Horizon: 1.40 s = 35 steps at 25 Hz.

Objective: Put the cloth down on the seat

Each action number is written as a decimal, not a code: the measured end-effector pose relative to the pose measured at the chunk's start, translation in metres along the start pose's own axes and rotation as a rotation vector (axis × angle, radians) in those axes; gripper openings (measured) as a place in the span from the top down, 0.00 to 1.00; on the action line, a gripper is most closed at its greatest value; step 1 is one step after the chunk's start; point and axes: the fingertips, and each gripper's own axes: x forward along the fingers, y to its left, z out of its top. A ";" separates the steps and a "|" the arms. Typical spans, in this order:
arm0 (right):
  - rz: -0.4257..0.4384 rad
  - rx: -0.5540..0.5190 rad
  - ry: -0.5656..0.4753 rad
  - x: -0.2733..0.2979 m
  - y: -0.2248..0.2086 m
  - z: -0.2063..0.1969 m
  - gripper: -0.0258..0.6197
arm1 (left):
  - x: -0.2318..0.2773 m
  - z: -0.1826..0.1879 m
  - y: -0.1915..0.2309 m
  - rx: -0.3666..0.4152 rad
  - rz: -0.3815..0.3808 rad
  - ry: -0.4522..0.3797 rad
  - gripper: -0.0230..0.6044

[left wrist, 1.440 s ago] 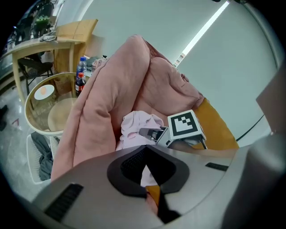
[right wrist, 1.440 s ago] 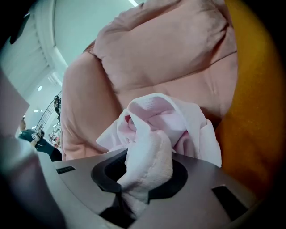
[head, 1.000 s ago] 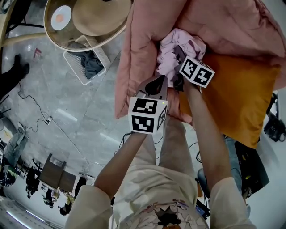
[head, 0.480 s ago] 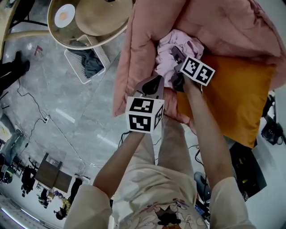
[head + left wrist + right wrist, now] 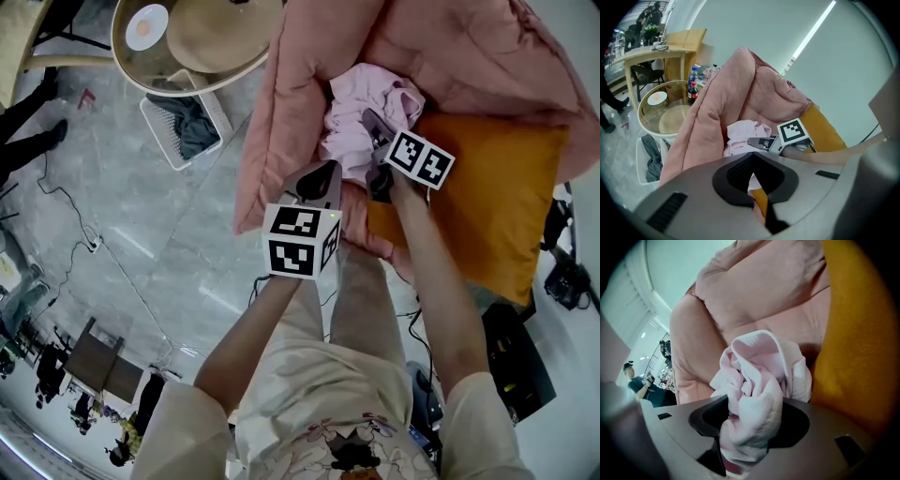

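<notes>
The cloth (image 5: 757,380) is a pale pink piece with a nubbly, towel-like weave, crumpled into soft rolls and folds. The right gripper (image 5: 374,124) has its fingers clenched on one thick fold of it. In the right gripper view that fold bulges out between the dark pads and fills the notch. In the head view the rest of the bundle is heaped at 11 o'clock from this gripper's marker cube (image 5: 420,157), resting in the hollow of the seat (image 5: 305,66). The seat is covered in a plump, quilted, dusty-pink padding that swells in rounded ridges.

A smooth orange cushion (image 5: 497,202), broad and flat-faced, lies just beside the bundle at 4 o'clock from it, partly tucked under the pink padding.

The left gripper (image 5: 319,178) hangs at 7 o'clock from the cloth, near the seat's front edge. Its grey fingers are drawn together to a thin slit and grasp nothing; the dark ribbed pads form a V-shaped notch.

At 11 o'clock in the head view stands a round glass surface (image 5: 246,64) with a pale rim, carrying a small white plate (image 5: 146,26). Just below it, a white slatted basket (image 5: 156,116) holds dark, limp fabric. The floor (image 5: 122,216) is glossy grey stone with faint veining.
</notes>
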 end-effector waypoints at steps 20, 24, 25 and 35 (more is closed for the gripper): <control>0.041 -0.001 0.040 -0.078 -0.009 -0.033 0.53 | -0.032 -0.002 -0.044 0.075 0.006 -0.012 0.96; 0.054 -0.001 0.027 -0.101 -0.008 -0.034 0.53 | -0.041 -0.002 -0.053 0.092 0.005 -0.009 0.96; 0.053 -0.006 0.020 -0.108 -0.009 -0.032 0.53 | -0.043 -0.001 -0.057 0.096 0.004 -0.011 0.96; 0.064 -0.036 -0.053 -0.169 0.002 -0.016 0.73 | -0.071 0.015 -0.086 0.130 -0.013 -0.034 0.96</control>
